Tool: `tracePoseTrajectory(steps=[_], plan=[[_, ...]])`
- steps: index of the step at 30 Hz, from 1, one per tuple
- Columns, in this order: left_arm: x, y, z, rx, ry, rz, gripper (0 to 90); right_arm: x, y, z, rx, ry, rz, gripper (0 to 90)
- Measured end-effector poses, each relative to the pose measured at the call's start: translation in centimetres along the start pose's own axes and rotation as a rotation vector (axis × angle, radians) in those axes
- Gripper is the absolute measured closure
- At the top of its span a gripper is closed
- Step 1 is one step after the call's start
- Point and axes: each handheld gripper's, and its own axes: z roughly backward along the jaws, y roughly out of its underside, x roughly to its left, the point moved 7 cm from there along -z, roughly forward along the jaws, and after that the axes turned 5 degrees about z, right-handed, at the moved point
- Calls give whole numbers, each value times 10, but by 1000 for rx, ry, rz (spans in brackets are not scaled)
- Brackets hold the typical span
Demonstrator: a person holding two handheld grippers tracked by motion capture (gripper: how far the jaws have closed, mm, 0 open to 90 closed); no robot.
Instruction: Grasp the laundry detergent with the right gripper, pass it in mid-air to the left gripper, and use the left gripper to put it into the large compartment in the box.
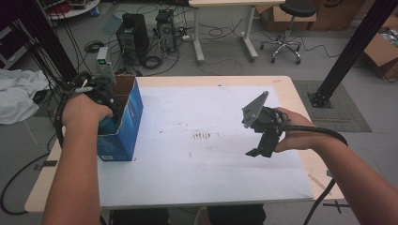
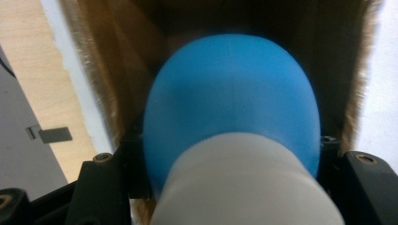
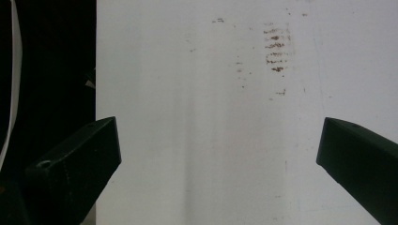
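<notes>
An open cardboard box (image 1: 123,123) with blue printed sides stands at the left of the white sheet (image 1: 202,168). My left gripper (image 1: 109,118) reaches down into it, its jaws shut on a blue rounded thing (image 2: 232,98) with a pale grey neck (image 2: 244,187). The box's brown inner walls (image 2: 117,70) rise on both sides of the blue thing. My right gripper (image 1: 259,151) hangs over the right part of the sheet, held by a hand. Its jaws stand wide apart with nothing between them, and in the right gripper view (image 3: 218,154) they look down on bare white sheet.
A patch of brown marks (image 1: 202,136) lies mid-sheet. The wooden table edge (image 1: 291,89) borders the sheet. On the floor beyond are computer towers (image 1: 133,35), cables, a stool (image 1: 286,28) and a black frame post (image 1: 347,56). A white cloth (image 1: 16,93) lies at far left.
</notes>
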Motion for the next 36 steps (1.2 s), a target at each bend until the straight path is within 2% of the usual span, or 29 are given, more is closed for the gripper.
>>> tracePoseTrajectory(steps=[5, 14, 29, 36], plan=[[-2, -2, -14, 9, -2, 2, 379, 0, 0, -1, 4, -2, -2, 0], [0, -2, -14, 7, 6, 3, 378, 1, 2, -5, 7, -12, -6, 1], [3, -2, -14, -32, 28, 27, 372, 2, -1, -6, 20, -17, -6, 8], [1, -3, -14, -32, 17, 22, 312, 1, 1, -6, 19, -12, -10, 9]])
